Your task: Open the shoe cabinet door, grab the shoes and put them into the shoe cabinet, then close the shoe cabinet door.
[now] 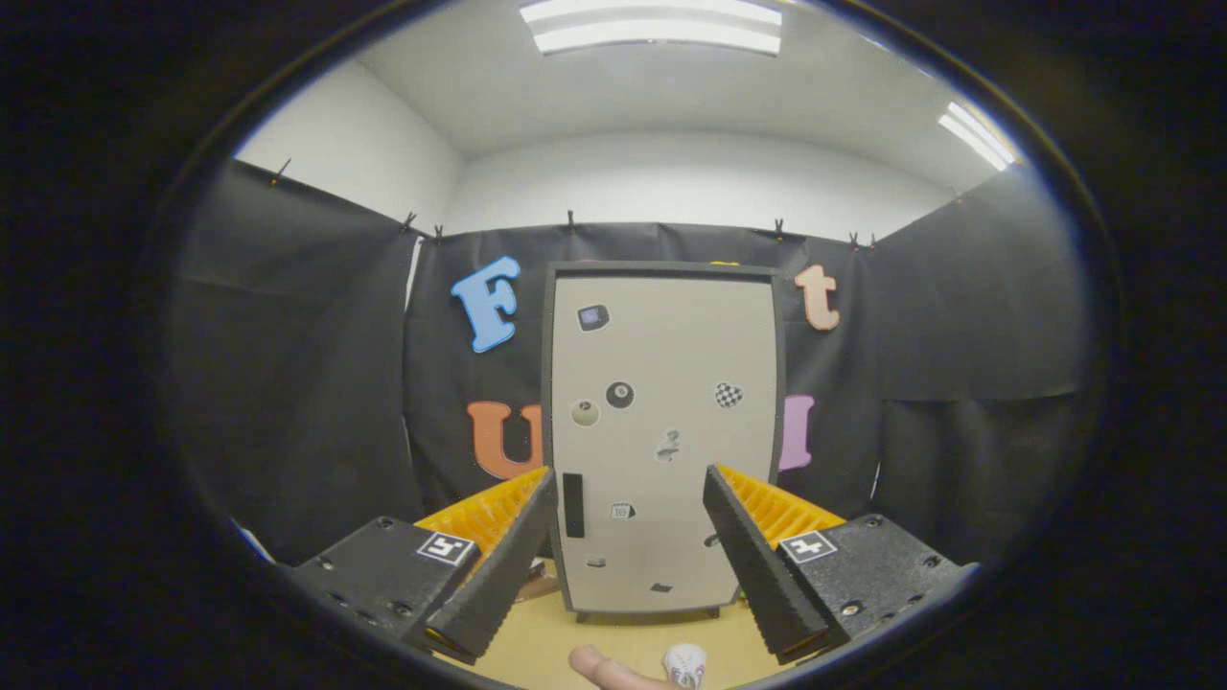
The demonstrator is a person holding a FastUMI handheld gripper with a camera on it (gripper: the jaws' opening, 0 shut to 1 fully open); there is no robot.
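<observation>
Facing closed shoe cabinet (663, 441) on wooden floor (546, 647) | gripper (628, 498) fingers spread, empty

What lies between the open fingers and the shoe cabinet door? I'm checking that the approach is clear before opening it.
Gripper view: only bare tan floor separates the gripper, fingers open, from the closed pale grey dark-framed shoe cabinet door beyond.

A pale wooden floor (546, 642) carries the upright shoe cabinet (661, 441), door closed.
</observation>
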